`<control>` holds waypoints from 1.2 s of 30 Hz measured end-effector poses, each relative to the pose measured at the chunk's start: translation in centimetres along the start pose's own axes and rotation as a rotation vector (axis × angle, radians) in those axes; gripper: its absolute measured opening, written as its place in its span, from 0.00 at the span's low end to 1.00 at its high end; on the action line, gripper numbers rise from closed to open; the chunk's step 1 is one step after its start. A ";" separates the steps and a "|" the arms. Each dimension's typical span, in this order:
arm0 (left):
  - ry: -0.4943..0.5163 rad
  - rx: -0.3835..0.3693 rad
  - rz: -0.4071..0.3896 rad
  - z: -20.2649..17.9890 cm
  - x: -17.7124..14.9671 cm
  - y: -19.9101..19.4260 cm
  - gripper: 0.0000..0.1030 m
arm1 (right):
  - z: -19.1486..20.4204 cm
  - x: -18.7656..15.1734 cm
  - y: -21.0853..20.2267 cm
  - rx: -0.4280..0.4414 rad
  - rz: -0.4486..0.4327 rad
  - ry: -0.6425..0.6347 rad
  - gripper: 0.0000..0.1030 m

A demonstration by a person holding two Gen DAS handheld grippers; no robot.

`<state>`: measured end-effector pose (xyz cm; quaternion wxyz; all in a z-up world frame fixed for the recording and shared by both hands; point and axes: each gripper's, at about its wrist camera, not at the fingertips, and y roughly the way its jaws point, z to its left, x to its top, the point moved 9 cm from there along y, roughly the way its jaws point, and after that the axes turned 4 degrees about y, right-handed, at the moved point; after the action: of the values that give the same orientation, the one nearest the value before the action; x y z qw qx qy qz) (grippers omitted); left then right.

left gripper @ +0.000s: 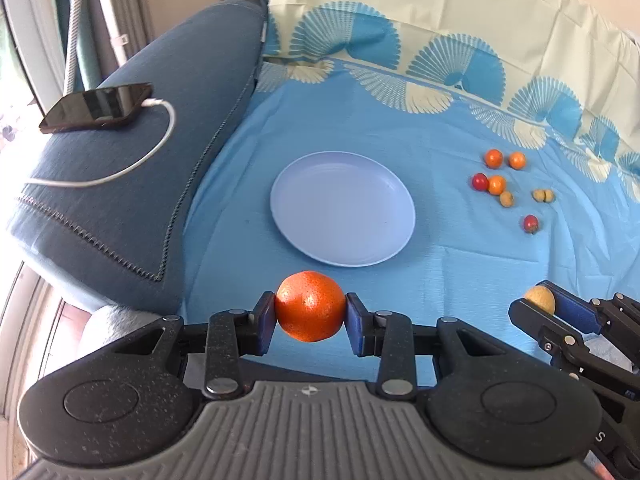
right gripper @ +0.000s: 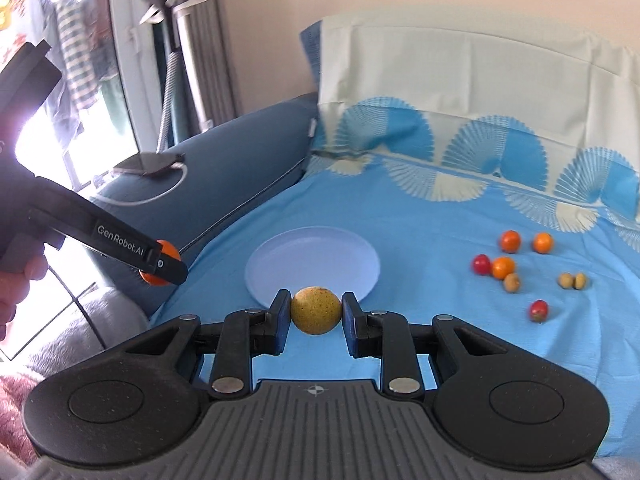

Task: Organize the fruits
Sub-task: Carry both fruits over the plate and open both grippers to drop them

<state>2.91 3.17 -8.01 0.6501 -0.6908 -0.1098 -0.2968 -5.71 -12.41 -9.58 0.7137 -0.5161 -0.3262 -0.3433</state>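
Landmark: pale blue plate, bare, lying flat on the blue bedsheet. Far left of the plate, a dark phone with a white cable rests on a navy cushion. Just near-side of the plate, left claw clenched on an orange, blue pads pressing both flanks, fruit held above the sheet. Near-right of the plate in the left wrist view, right claw grasping a yellow-brown speckled fruit, pads tight on each side; in its own view the fruit overlaps the plate's near rim. Right of the plate, well apart, loose fruits on the sheet: three small orange fruits, two red ones, three small tan ones, two of them touching.
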 end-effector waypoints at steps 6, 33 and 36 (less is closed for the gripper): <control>-0.034 -0.003 -0.022 1.1 0.1 -0.3 0.39 | 1.5 0.3 -0.3 -0.008 0.003 -0.041 0.27; -0.059 -0.026 0.003 0.9 5.3 5.8 0.39 | 0.3 2.4 6.9 -0.012 0.049 -0.034 0.27; -0.050 -0.026 0.033 0.5 6.2 8.3 0.39 | -0.7 2.6 9.5 -0.016 0.073 -0.027 0.27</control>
<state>12.42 1.17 -11.48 0.6428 -0.7082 -0.1107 -0.2703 3.70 -11.26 -12.49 0.7171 -0.5381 -0.3138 -0.3127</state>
